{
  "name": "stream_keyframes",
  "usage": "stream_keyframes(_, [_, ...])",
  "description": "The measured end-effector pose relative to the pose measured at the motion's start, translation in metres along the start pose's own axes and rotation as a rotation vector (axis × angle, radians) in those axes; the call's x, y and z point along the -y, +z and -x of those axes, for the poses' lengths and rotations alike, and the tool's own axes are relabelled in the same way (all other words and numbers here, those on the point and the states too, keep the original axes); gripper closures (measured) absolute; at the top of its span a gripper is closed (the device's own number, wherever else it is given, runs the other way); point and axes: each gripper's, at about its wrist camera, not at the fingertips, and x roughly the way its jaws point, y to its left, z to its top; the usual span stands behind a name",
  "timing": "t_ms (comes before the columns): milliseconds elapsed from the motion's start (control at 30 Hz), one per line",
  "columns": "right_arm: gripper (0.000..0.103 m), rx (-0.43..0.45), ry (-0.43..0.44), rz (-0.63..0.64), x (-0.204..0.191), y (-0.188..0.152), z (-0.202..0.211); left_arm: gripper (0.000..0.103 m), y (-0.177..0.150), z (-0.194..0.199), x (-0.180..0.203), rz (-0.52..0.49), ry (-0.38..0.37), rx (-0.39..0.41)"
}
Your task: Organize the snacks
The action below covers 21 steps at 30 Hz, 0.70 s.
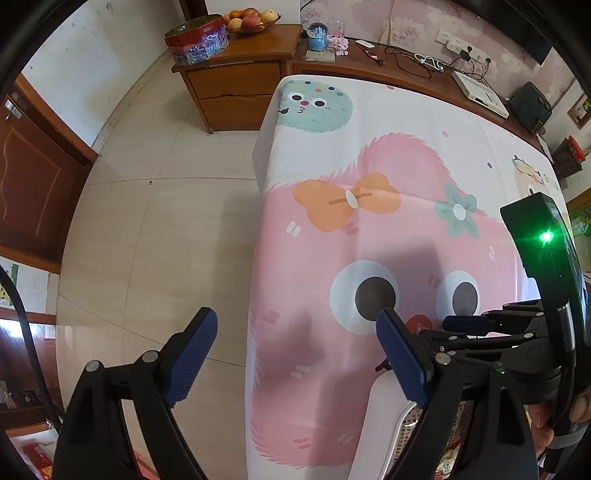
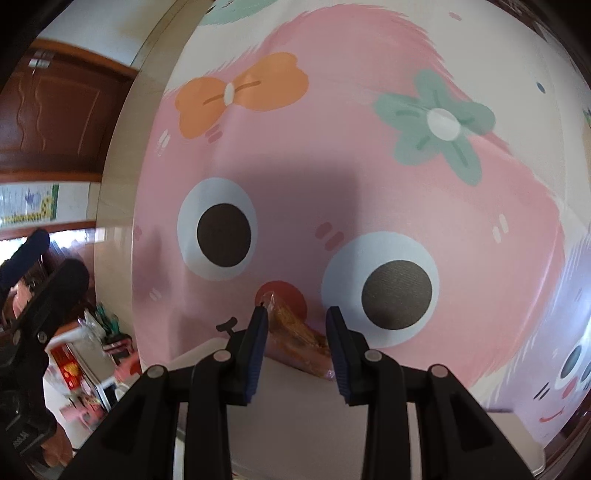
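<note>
Right tool (image 2: 295, 325) grips a clear-wrapped orange snack packet (image 2: 295, 334) between its blue pads, held over the near edge of the surface (image 2: 369, 192), above a white bin rim (image 2: 306, 413). Left tool (image 1: 295, 354) hangs wide open with nothing in it, straddling the surface's left edge; open floor (image 1: 155, 229) to its left. Cartoon-print cloth covers the surface, bare ahead. Far: wooden cabinet (image 1: 240, 88) carrying a gift tin (image 1: 197, 38) and fruit bowl (image 1: 251, 20).
</note>
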Motion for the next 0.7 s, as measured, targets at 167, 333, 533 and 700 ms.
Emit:
stream_keyframes(167, [0.087, 0.043, -0.001, 0.066, -0.008, -0.003, 0.002, 0.016, -0.001, 0.000, 0.002, 0.005, 0.001, -0.004])
stream_keyframes(333, [0.103, 0.094, 0.006, 0.067, -0.010, -0.008, 0.009, 0.016, -0.004, 0.005, 0.002, 0.007, 0.002, 0.003])
stream_keyframes(533, [0.103, 0.151, 0.034, 0.007, 0.006, -0.015, 0.033, 0.016, -0.009, 0.015, 0.006, 0.002, -0.001, 0.018])
stream_keyframes(700, [0.086, 0.032, 0.029, -0.030, 0.022, -0.016, 0.035, 0.016, -0.014, 0.017, 0.011, -0.001, -0.012, 0.017])
